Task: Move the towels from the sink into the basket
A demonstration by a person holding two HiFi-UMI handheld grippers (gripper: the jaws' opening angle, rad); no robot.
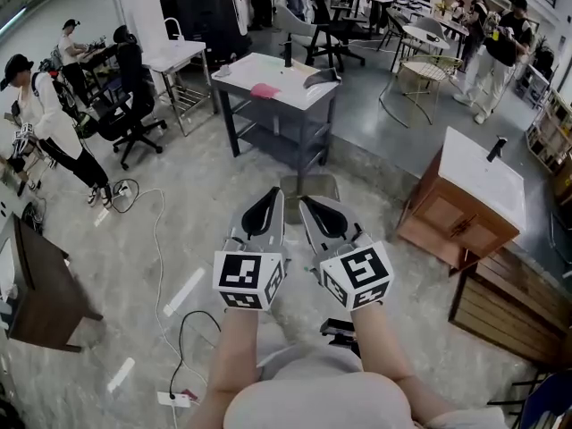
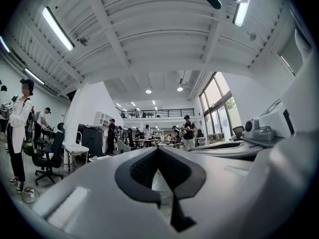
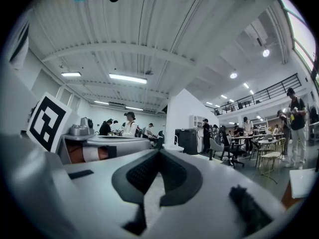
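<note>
Shut tight, nothing between the jaws: left gripper (image 1: 278, 193) and right gripper (image 1: 304, 200), side by side at lower centre. Beyond, upper centre: table (image 1: 243, 71) with pink cloth (image 1: 264, 89). Right of frame: white sink (image 1: 478, 179) with black tap (image 1: 497, 148) on wooden cabinet (image 1: 451, 217).

The left gripper (image 1: 278, 191) and right gripper (image 1: 304, 201) are matt grey plastic, the floor (image 1: 201, 208) smooth glossy concrete, the cabinet (image 1: 444, 219) brown wood.
</note>
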